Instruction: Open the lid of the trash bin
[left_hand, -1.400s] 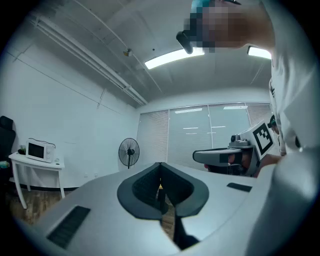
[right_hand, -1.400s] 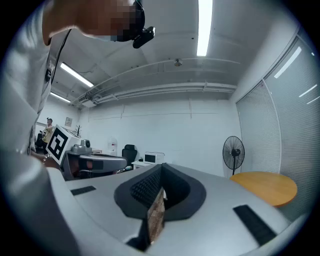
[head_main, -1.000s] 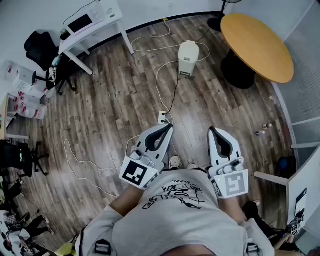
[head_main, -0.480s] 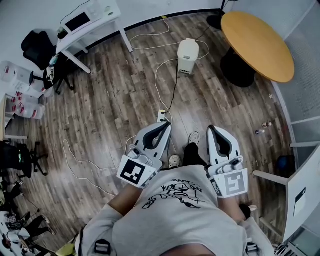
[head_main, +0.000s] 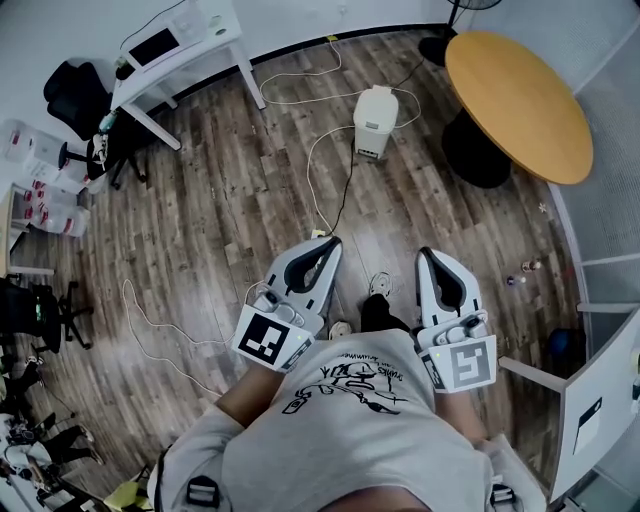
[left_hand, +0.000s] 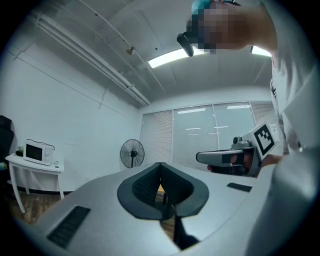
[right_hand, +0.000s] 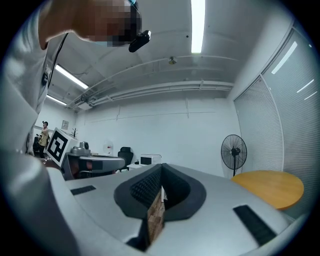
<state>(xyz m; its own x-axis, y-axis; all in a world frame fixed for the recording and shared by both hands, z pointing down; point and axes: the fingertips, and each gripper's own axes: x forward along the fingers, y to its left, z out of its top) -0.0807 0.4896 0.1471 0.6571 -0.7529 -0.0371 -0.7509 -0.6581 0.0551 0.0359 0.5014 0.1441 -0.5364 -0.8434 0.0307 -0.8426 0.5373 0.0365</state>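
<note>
The white trash bin (head_main: 375, 120) stands on the wooden floor far ahead, its lid down, with a cable running to it. My left gripper (head_main: 330, 243) and right gripper (head_main: 425, 254) are held level in front of the person's chest, well short of the bin. Both have their jaws together with nothing between them. In the left gripper view the left gripper (left_hand: 161, 166) points across the room, and the right gripper (left_hand: 220, 157) shows to its side. The right gripper view shows the right gripper (right_hand: 161, 169) shut as well. The bin is hidden in both gripper views.
A round wooden table (head_main: 515, 90) stands right of the bin. A white desk (head_main: 185, 40) with a microwave and a black chair (head_main: 75, 95) are at the back left. White cables (head_main: 330, 170) trail over the floor. A standing fan (right_hand: 234, 150) is near the table.
The person has stepped forward: a dark trouser leg and shoe now show between the grippers. Both grippers have travelled along with the body, still shut.
</note>
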